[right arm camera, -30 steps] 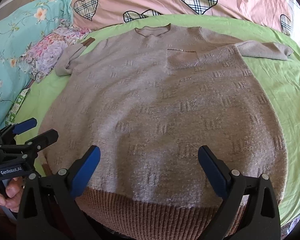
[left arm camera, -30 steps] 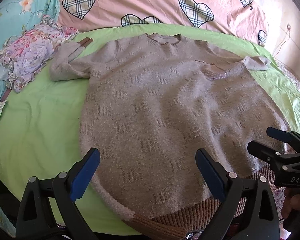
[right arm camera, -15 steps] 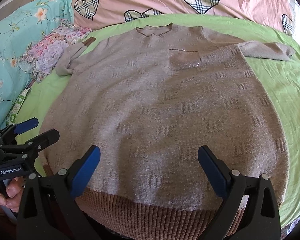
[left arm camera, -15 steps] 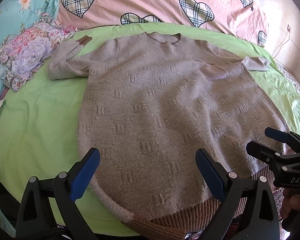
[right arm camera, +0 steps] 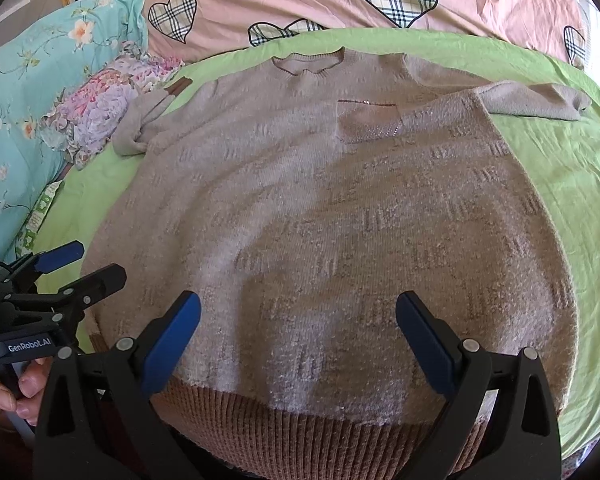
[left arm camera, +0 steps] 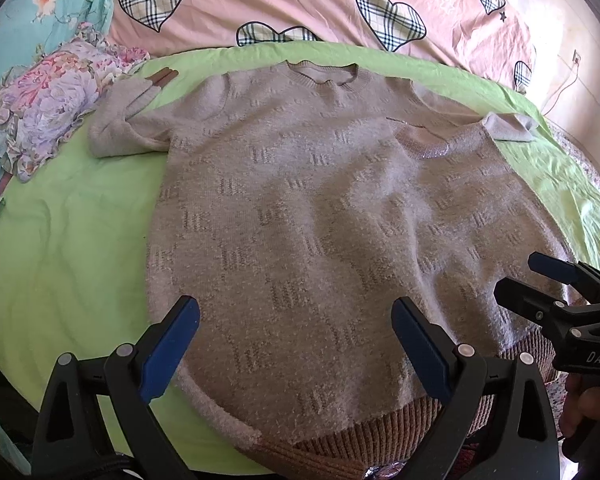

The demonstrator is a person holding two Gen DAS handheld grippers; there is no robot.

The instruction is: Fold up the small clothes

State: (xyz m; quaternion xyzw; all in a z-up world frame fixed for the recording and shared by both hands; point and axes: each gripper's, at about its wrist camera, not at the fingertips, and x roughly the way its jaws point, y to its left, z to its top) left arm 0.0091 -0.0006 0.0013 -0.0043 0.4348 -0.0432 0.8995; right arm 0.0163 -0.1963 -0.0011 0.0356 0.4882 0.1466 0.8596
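A beige knitted sweater (left arm camera: 320,220) lies flat, front up, on the green sheet (left arm camera: 68,240), neck far, brown ribbed hem (right arm camera: 308,436) near. Its left sleeve (left arm camera: 128,120) is bent back on itself; the right sleeve (right arm camera: 536,100) points right. My left gripper (left arm camera: 296,336) is open and empty above the hem's left part. My right gripper (right arm camera: 298,332) is open and empty above the hem's middle. Each gripper also shows in the other's view, the right gripper (left arm camera: 540,276) at the sweater's right edge and the left gripper (right arm camera: 84,264) at its left edge.
A pink quilt with plaid hearts (left arm camera: 300,0) lies behind the sweater. A floral frilled cloth (left arm camera: 40,108) and a turquoise flowered pillow (right arm camera: 32,92) lie at the left. A wall socket with a cord (left arm camera: 572,60) is at the far right.
The left gripper has drifted slightly left, so more green sheet shows at the sweater's left side. The right gripper has hardly moved. Both stay open.
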